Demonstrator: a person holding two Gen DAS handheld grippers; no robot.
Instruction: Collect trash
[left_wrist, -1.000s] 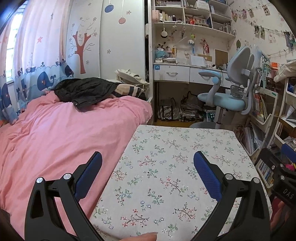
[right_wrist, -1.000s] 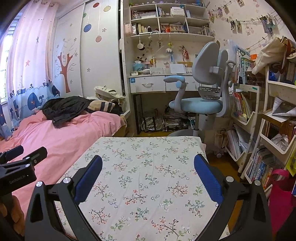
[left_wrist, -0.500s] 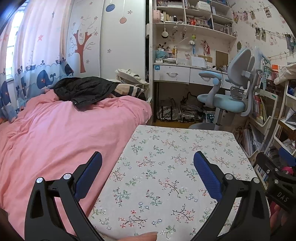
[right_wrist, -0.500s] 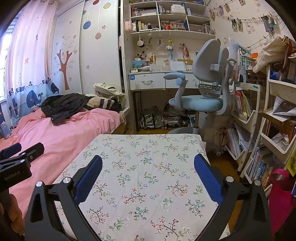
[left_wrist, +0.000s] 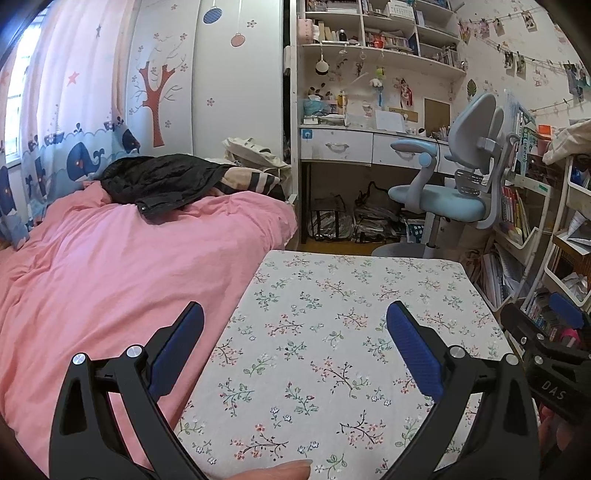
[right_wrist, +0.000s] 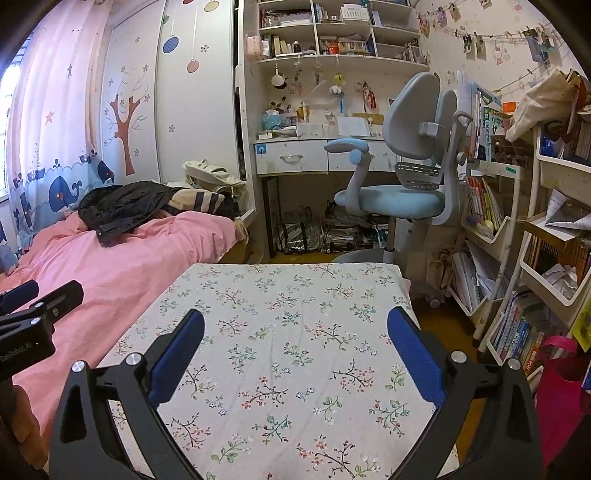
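I hold the left gripper (left_wrist: 295, 325) and right gripper (right_wrist: 295, 325) wide and empty over the bare table (right_wrist: 295, 295), seeing no trash, so I risk grabbing the cloth.

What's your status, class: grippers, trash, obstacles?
Left gripper open, empty. Right gripper open, empty. No trash visible on floral table. Nothing in the way.

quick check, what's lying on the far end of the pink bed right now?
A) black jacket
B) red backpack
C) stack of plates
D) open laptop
A: a crumpled black jacket lies on the pink bed near the whale curtain, also seen in the right wrist view.
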